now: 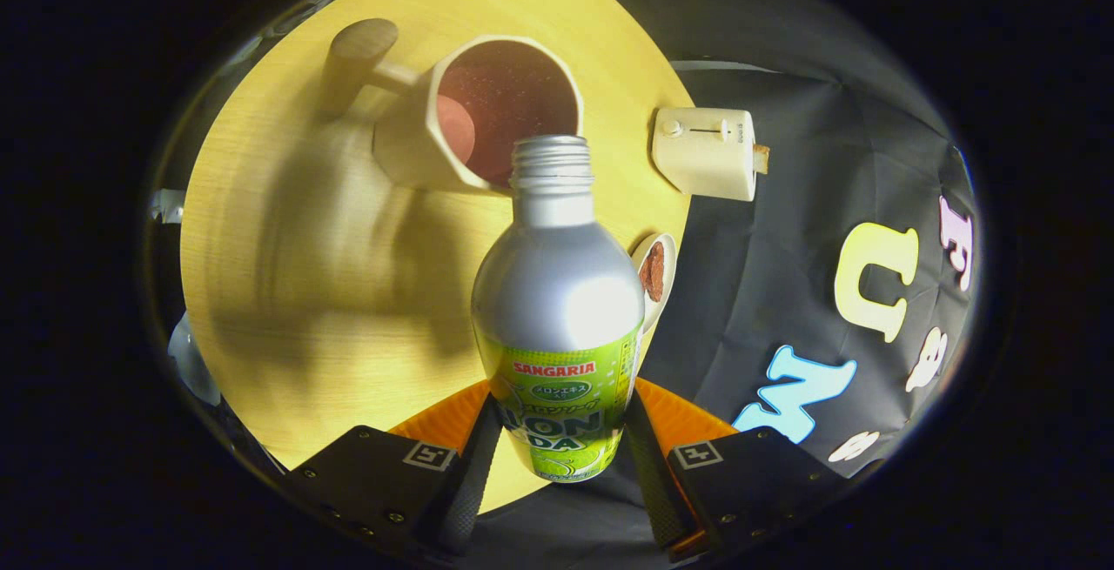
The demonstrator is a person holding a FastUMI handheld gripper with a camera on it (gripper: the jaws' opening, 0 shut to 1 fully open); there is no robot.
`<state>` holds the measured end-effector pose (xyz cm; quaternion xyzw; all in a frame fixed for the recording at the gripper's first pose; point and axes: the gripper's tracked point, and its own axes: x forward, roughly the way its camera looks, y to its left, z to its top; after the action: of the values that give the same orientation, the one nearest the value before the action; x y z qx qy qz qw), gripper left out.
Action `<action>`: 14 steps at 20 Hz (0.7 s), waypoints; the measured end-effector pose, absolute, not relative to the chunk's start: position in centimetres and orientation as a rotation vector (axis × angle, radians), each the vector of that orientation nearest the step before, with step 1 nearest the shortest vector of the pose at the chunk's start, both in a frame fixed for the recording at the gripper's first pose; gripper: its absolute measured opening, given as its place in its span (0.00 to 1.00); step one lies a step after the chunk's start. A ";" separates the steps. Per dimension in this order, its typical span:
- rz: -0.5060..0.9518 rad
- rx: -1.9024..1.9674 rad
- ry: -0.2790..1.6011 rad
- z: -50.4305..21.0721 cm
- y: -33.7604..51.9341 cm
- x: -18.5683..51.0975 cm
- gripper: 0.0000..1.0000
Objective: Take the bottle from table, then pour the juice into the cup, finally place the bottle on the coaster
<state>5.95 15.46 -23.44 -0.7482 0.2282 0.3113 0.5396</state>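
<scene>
The gripper [557, 457] clamps both fingers on the bottle [557, 309], whose base is hidden between them. Its open threaded neck tilts over the rim of the cup [487, 113] on the table [287, 274]. The bottle partly covers a small dish [655, 272]; a toaster [707, 152] stands beyond.

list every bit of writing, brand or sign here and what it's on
bottle: green printed label with a brand band and large lettering on its lower half, where the gripper is shut on it; wording not quoted here
gripper bodies: a square black-and-white marker on each, no words
toaster: tiny mark beside its slider, too small to read
cup: no text
</scene>
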 end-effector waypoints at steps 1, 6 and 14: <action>0.739 -1.789 0.550 -23.4 15.5 5.9 0.75; 0.728 -1.832 0.577 -22.7 15.2 6.1 0.75; 0.702 -1.913 0.595 -21.6 15.1 6.1 0.75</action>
<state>6.14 15.06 -21.59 -0.7868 0.2446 0.2887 0.4876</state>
